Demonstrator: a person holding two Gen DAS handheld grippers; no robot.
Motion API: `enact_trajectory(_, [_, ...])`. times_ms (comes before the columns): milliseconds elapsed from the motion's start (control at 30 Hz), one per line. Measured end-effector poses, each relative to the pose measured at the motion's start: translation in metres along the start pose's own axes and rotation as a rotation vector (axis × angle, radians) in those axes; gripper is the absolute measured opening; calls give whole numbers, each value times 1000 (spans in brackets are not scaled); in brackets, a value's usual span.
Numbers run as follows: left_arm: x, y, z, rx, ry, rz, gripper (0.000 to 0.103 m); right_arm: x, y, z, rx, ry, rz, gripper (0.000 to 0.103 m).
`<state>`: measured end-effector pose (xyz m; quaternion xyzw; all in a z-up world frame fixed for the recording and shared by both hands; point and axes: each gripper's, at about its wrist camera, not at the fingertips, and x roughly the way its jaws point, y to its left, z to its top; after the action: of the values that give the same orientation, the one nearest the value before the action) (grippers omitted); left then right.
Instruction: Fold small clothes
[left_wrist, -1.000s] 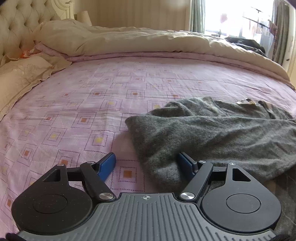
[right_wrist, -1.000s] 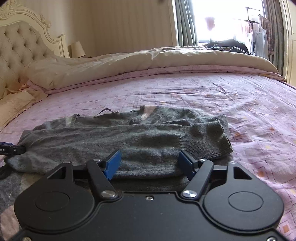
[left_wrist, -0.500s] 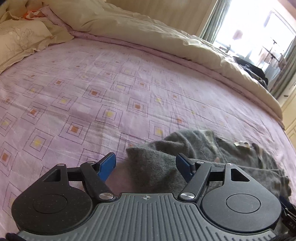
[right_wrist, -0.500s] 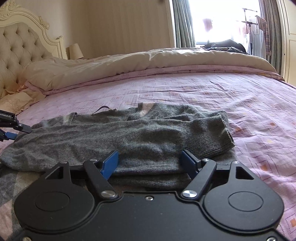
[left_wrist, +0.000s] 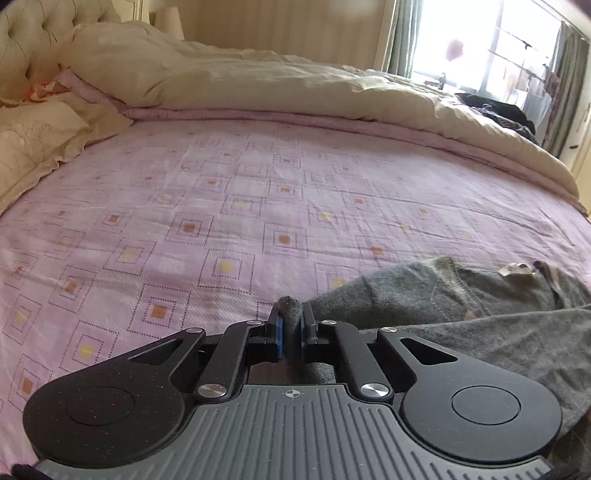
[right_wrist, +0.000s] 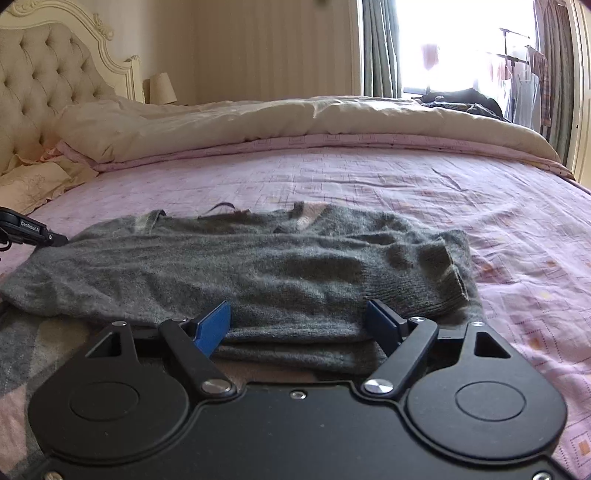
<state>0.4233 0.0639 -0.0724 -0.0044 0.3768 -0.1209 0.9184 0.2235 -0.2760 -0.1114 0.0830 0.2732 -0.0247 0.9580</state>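
On the pink patterned bedsheet (right_wrist: 406, 184) your grey sweater (right_wrist: 258, 266) lies partly folded; your left gripper (left_wrist: 290, 325) clamps its corner, your right gripper (right_wrist: 299, 321) gapes over it, further folds remaining.

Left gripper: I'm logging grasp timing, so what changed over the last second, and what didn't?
The left gripper, open a second ago around the grey sweater corner, has shut on that corner; a tuft of knit is pinched between its blue pads. The right gripper stayed open over the folded sweater's near edge, and the sweater stayed flat on the pink bedsheet.
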Motion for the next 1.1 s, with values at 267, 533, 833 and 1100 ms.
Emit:
enact_trajectory(267, [10, 5, 1, 76, -38, 128, 1, 1, -4, 0, 27, -3, 18, 85])
enact_trajectory(533, [-71, 2, -18, 54, -148, 27, 44, -3, -4, 4, 24, 6, 31, 87])
enact_trajectory(833, [-120, -46, -93, 218, -73, -9, 52, -44, -6, 5, 83, -32, 69, 89])
enact_trajectory(1100, [-98, -44, -99, 72, -88, 25, 53, -48, 1, -5, 78, -6, 66, 89])
